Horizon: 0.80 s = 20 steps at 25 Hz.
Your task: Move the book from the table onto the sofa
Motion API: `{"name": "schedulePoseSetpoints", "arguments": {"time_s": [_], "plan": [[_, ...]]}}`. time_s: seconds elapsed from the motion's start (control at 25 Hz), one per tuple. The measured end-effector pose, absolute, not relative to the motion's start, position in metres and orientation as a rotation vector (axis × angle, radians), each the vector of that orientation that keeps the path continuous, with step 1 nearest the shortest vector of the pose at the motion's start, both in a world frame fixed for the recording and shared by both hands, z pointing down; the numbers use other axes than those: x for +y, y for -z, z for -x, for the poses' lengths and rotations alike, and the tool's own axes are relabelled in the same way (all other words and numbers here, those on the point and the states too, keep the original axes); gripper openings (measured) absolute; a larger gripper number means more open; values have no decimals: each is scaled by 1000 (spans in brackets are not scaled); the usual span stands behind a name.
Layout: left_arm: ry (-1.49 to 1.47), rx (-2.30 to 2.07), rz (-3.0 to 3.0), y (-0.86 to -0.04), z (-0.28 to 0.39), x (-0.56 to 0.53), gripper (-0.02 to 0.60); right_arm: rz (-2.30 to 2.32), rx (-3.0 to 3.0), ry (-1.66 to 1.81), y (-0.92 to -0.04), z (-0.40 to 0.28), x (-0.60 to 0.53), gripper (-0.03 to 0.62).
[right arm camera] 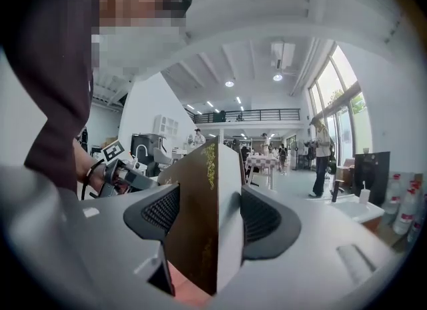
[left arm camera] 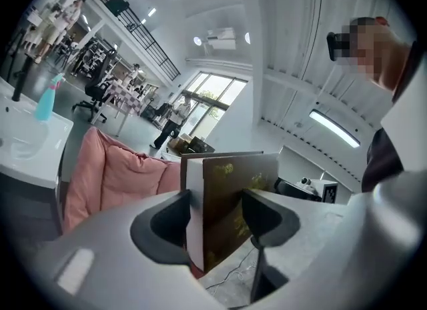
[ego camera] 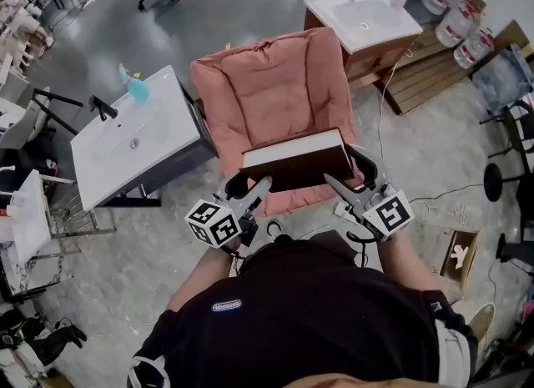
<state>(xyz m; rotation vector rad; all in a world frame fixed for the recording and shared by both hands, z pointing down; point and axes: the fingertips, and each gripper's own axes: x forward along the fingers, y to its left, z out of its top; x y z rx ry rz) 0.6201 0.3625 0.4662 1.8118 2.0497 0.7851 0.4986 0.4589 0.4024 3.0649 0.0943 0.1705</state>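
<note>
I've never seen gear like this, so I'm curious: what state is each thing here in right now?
book: closed, gripped at both ends, over the sofa's front edge.
left gripper: shut on the book.
right gripper: shut on the book.
sofa: the seat that shows is bare.
spray bottle: standing upright.

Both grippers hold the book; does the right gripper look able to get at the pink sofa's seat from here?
Probably yes. The right gripper, shut on the book, hangs just at the front edge of the sofa, and nothing shows lying on its seat in the way.
</note>
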Motion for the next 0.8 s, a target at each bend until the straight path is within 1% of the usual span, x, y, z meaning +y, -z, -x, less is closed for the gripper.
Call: {"name": "schedulePoseSetpoints", "arguments": {"time_s": [0.16,0.4,0.6,0.8], "plan": [[-840,2029,-1788,-478,-631,367,249,-3090,114,-226,-415,-507,462,318],[-895,2051,-1784,-491,-623,388,249,-3135,154,-249,-432,-503,490,311],[-958,2020,-1864,-512,-628,412,249,-3226,76,-345,-470,-507,518,308],[-1089,1933,-1928,-550,-630,433,249,-3278,-26,-491,-518,-518,552,310]]}}
